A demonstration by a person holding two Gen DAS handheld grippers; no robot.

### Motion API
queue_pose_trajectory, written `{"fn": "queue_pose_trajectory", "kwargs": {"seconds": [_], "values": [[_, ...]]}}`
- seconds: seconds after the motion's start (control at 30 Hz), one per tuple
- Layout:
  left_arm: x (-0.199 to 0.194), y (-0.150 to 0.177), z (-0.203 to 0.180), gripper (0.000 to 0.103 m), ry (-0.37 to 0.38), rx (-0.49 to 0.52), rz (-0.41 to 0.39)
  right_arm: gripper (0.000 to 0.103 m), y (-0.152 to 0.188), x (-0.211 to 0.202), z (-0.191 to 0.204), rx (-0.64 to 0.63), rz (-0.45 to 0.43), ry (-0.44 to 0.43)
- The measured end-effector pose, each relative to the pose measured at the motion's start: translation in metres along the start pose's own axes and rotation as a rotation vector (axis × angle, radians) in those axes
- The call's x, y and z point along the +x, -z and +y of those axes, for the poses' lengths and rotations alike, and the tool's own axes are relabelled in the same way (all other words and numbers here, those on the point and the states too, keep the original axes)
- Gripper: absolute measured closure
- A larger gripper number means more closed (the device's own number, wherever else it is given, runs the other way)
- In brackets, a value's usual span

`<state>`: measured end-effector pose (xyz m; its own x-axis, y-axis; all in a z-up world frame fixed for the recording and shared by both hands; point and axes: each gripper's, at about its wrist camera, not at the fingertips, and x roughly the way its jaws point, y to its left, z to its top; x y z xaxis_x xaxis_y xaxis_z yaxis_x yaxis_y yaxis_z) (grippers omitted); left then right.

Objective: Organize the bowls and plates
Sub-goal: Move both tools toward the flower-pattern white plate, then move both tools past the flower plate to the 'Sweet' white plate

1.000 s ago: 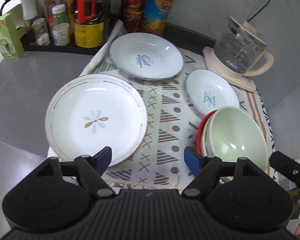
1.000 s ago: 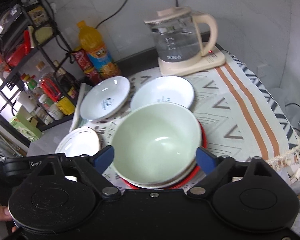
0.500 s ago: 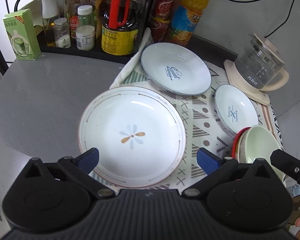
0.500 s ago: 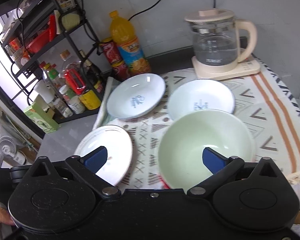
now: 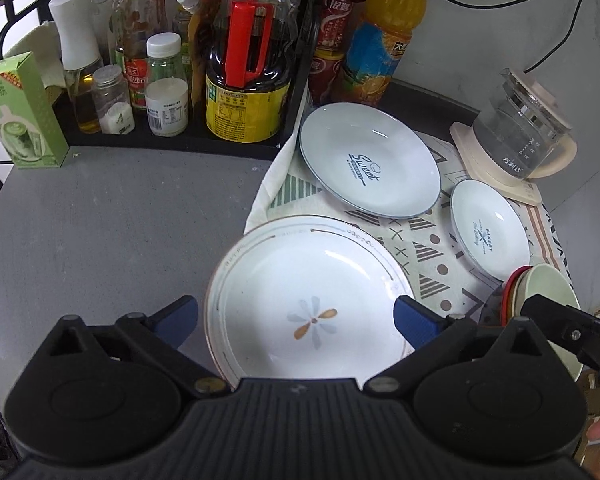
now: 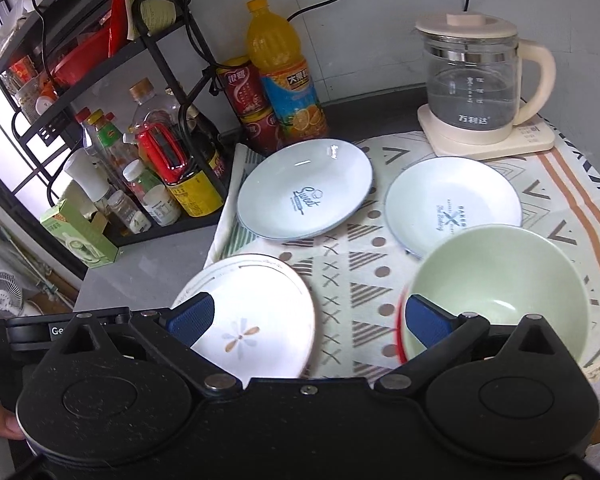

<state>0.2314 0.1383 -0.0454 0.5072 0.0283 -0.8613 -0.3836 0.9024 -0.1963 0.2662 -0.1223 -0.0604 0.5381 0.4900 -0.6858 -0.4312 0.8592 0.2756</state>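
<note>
Both grippers slid left across the counter, jaws now fully apart, nothing held. Left gripper point(image 5: 296, 318) frames the flower plate point(image 5: 308, 300) w/o touching; right gripper point(image 6: 306, 318) left the green bowl point(image 6: 500, 288) on its stack. Plate looks next.

A grey countertop point(image 5: 112, 220) met a pale tiled wall point(image 6: 372, 20), with a patterned cloth point(image 6: 340, 276) spread over its right part. A black wire rack point(image 6: 168, 60) of bottles stood at the left, daylight behind it.
</note>
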Motion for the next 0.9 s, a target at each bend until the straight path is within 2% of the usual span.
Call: {"fn": "queue_pose_trajectory", "kwargs": {"seconds": [0.33,0.6,0.9], "values": [[0.016,-0.027,0.026,0.0,0.042,0.069,0.009,0.0,-0.001,0.027,0.031,0.048,-0.001,0.082],[0.034,-0.047,0.03,0.0,0.082,0.119,0.037,0.0,0.001,0.042,0.045,0.093,-0.018,0.154],[0.05,-0.062,0.025,0.0,0.133,0.155,0.015,0.0,0.003,0.056,0.046,0.138,-0.069,0.217]]}}
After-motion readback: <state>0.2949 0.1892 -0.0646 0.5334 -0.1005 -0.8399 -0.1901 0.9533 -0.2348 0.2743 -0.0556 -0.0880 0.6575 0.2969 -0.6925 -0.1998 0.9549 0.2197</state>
